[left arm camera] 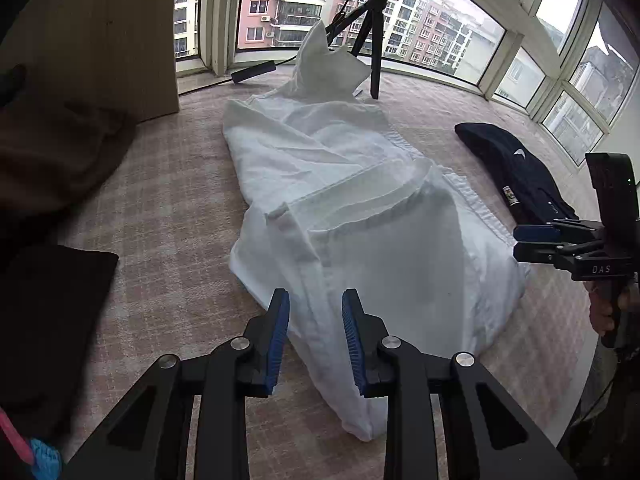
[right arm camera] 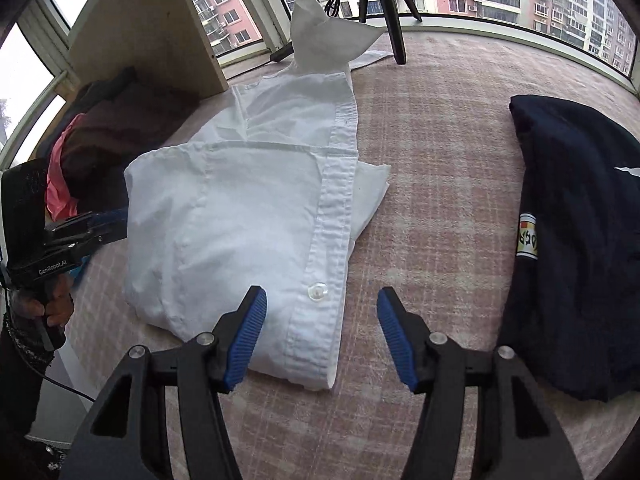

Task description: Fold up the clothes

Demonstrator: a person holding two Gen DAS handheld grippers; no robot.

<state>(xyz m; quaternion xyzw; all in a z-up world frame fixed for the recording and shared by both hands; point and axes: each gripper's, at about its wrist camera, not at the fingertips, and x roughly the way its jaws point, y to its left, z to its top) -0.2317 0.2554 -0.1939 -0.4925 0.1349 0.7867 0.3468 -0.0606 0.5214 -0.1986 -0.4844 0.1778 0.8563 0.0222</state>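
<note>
White shirt (right arm camera: 240,216) lies partly folded on the carpet, just left of the navy garment (right arm camera: 580,240) — both hand-held grippers, left (left arm camera: 315,340) and right (right arm camera: 320,332), are spread at its near hem, holding nothing. I'd pinch both hem corners evenly, lift together — keep the button placket straight

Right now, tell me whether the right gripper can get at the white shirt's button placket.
Probably yes. The right gripper is open, with the white shirt's button placket lying between its fingers, nothing over it. The navy garment lies apart, off to the side.
</note>
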